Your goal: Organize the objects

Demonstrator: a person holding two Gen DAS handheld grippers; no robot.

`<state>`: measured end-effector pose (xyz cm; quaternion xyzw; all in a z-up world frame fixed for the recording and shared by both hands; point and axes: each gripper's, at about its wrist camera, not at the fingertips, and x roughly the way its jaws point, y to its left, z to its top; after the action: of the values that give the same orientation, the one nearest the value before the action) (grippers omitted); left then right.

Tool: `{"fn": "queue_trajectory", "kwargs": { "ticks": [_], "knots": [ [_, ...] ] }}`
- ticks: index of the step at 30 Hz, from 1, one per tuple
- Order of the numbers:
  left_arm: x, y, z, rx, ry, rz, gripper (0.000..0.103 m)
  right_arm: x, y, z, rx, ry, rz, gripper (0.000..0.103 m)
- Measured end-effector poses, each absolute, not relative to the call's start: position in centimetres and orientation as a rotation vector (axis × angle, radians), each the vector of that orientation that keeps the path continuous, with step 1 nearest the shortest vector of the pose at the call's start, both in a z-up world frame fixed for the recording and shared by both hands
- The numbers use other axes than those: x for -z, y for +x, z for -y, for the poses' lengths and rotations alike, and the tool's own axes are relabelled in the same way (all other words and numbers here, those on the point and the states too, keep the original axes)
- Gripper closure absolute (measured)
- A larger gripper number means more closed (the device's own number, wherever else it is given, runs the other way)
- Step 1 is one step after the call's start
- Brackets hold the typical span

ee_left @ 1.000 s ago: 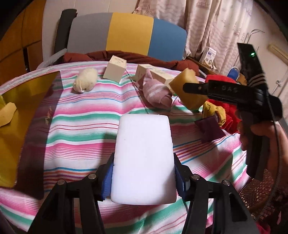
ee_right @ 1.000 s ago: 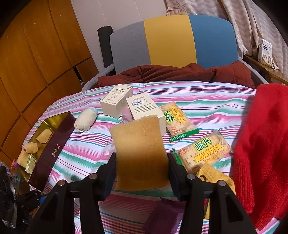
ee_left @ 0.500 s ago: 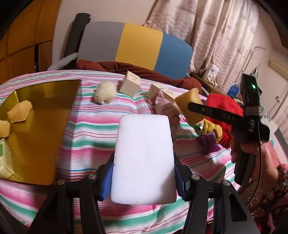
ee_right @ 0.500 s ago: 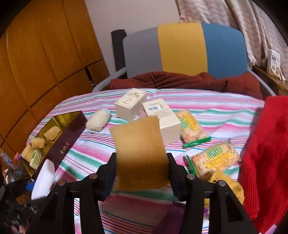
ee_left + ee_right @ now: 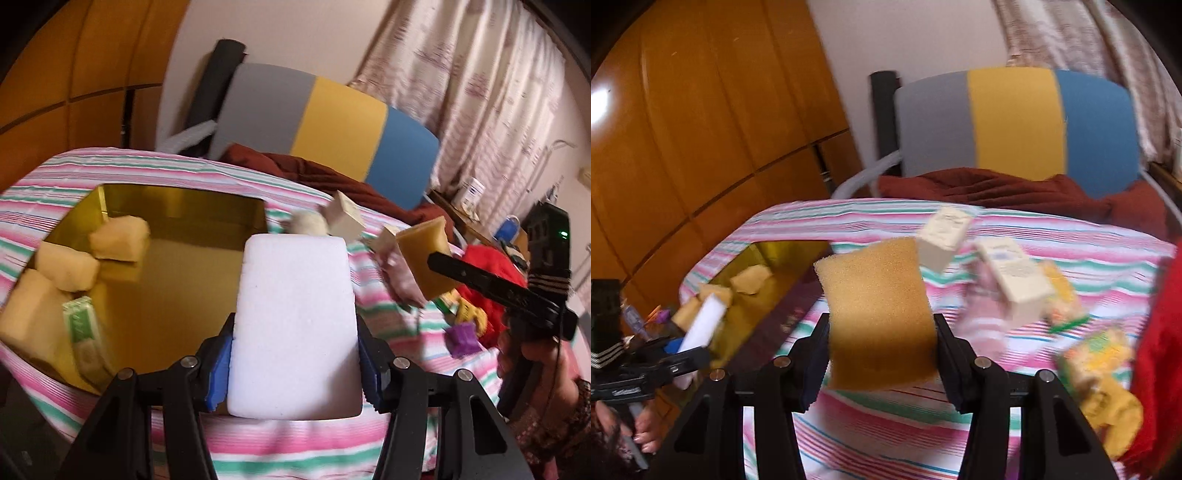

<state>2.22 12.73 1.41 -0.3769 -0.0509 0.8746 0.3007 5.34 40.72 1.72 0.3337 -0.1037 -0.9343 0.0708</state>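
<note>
At the left edge of the striped pink, green and white tablecloth (image 5: 177,164) stood the open gold-lined rectangular box (image 5: 177,280). It held three pale yellow sponge pieces (image 5: 118,238) along its left side and a small green-and-white packet (image 5: 79,325) at its near left corner.

Your left gripper (image 5: 295,363) had its blue-padded jaws partly apart and clamped on both long sides of a white rectangular foam block (image 5: 295,317). You held the block clear of the cloth, at the box's right rim and partly over its interior. In the right wrist view the same white block (image 5: 701,325) showed above the box's near end.

Your right gripper (image 5: 881,345) was likewise partly open and pressed on the sides of a tan, coarse-pored rectangular sponge (image 5: 879,314), which bowed slightly. You held it above the cloth, right of the box's dark maroon wall (image 5: 792,310).

Farther right on the cloth lay a small round cream plush (image 5: 308,223), two cream cardboard cartons (image 5: 945,234), blurred snack packets (image 5: 1097,350), a small purple sachet (image 5: 461,338) and, at the right edge, a red knitted garment (image 5: 1160,350). Behind the cloth's far edge stood a chair with a grey, yellow and blue backrest (image 5: 1015,122).
</note>
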Motion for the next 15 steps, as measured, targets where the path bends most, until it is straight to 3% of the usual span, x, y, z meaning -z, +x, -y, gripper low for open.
{"fn": "queue_trajectory", "kwargs": {
  "ticks": [6,15],
  "knots": [
    [-2.1,-1.8,-8.8,-2.4,-1.013,0.187,0.045,-2.8,1.4,-34.5,2.711,1.013,0.207,0.05],
    [-2.6,-9.4,-3.8,-2.488,-1.096,0.237,0.045,-1.3,-5.3,-27.5,2.583,1.195,0.196,0.05]
  ]
}}
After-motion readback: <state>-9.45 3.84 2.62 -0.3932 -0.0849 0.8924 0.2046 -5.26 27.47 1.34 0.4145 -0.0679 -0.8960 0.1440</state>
